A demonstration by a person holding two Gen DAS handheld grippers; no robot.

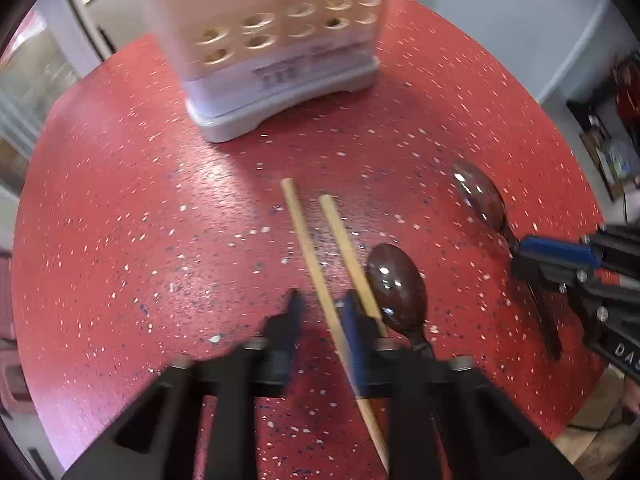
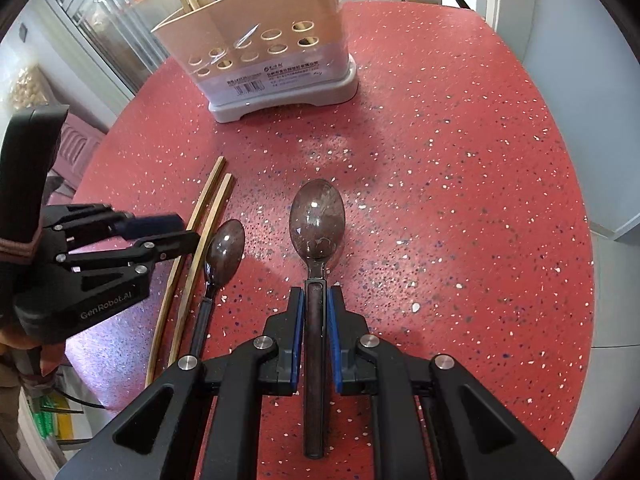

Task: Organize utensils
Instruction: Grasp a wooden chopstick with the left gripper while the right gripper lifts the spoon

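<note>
Flanking a spoon [image 2: 316,220] handle, right gripper [image 2: 316,304], mid-table [image 2: 460,160].

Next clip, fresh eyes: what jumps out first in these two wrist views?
The right tool straddles the handle of a dark translucent spoon lying mid-table, its blue pads beside the handle, though contact is unclear. To its left, the open left tool is over one of two wooden chopsticks, with a smaller spoon alongside. At the far side of the speckled red table stands a beige perforated utensil holder already holding utensils.
</note>
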